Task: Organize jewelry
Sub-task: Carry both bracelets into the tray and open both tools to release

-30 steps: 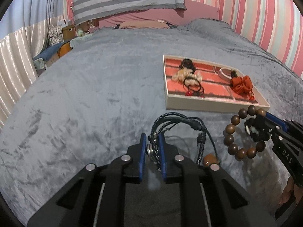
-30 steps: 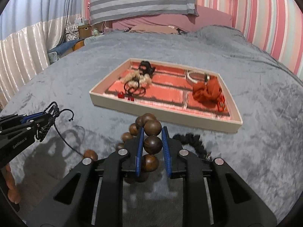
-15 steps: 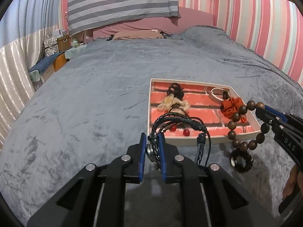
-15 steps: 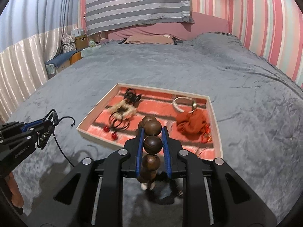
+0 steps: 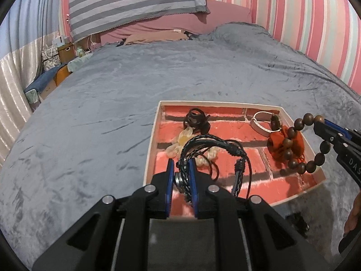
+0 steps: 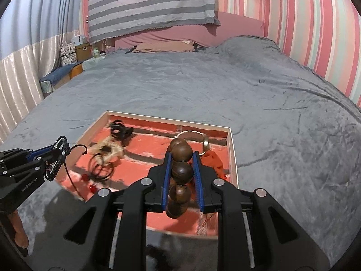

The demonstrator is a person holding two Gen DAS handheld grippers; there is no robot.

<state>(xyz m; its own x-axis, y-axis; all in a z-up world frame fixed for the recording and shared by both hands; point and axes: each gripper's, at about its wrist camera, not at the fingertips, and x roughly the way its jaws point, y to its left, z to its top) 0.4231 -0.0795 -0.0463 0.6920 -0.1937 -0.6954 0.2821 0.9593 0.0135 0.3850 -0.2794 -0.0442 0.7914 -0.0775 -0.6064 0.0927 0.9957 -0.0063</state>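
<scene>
The left gripper [image 5: 181, 176] was clamped on a black cord bracelet [image 5: 214, 149], which hung over the tray [image 5: 150, 149] at its near-left part. The right gripper [image 6: 181, 174] pinched a wooden bead bracelet [image 6: 180, 158], dangling at 3 o'clock over the tray's right side; both drops lay straight below.

Grey velvety bedspread [image 5: 112, 113], pink-striped wall [image 5: 315, 22], striped blanket [image 6: 151, 2] hung behind bed.
</scene>
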